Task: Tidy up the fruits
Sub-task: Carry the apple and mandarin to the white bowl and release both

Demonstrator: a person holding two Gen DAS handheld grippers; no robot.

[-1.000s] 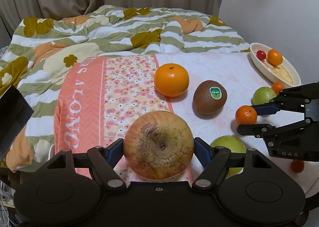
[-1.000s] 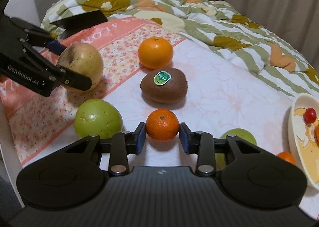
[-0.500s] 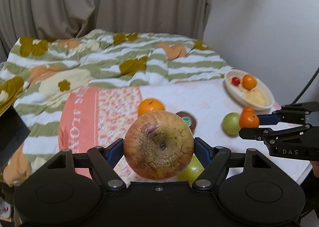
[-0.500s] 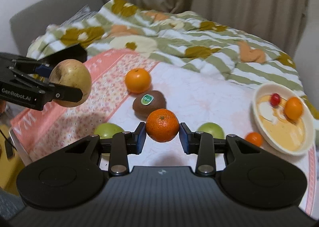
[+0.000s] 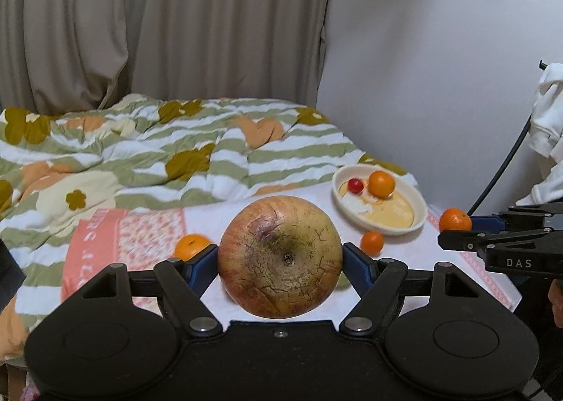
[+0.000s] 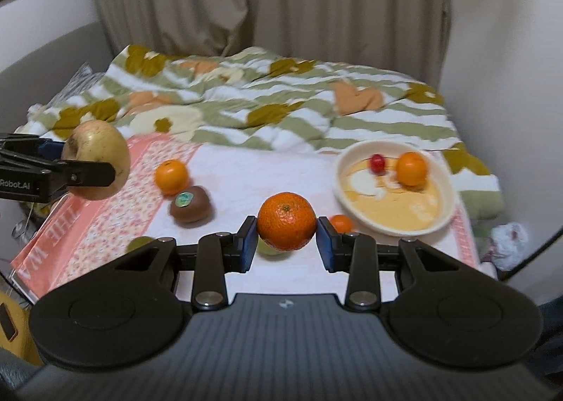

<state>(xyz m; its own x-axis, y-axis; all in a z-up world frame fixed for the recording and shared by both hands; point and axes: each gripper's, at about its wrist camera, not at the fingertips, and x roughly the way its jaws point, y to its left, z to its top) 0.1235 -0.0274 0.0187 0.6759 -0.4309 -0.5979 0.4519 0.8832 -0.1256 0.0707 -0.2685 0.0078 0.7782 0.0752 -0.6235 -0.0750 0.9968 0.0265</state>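
Up off the bed, the left claw (image 5: 280,262) grips a large yellowish apple (image 5: 280,256), its blue pads pressed to both sides of the fruit; in the right wrist view that apple (image 6: 95,164) hangs at the far left edge, above the pink patterned cloth (image 6: 105,211). Just to the right, on that cloth, an orange (image 6: 171,177) lies next to a brown kiwi (image 6: 190,204) with a green sticker, the two nearly touching. Further right, in the middle of the view, the right claw (image 6: 286,237) is closed on a mandarin (image 6: 286,221), held clear of the white cloth (image 6: 274,176); a green fruit (image 6: 269,249) shows partly under it, and another green fruit (image 6: 140,244) peeks out behind the claw's left finger. Right of the mandarin, a small orange fruit (image 6: 340,223) lies on the white cloth just beside a cream oval dish (image 6: 444,214). Inside the dish rest a small red fruit (image 6: 377,163) and, to its right, another orange fruit (image 6: 411,169). Behind everything, a striped flowered quilt (image 6: 281,109) covers the bed.
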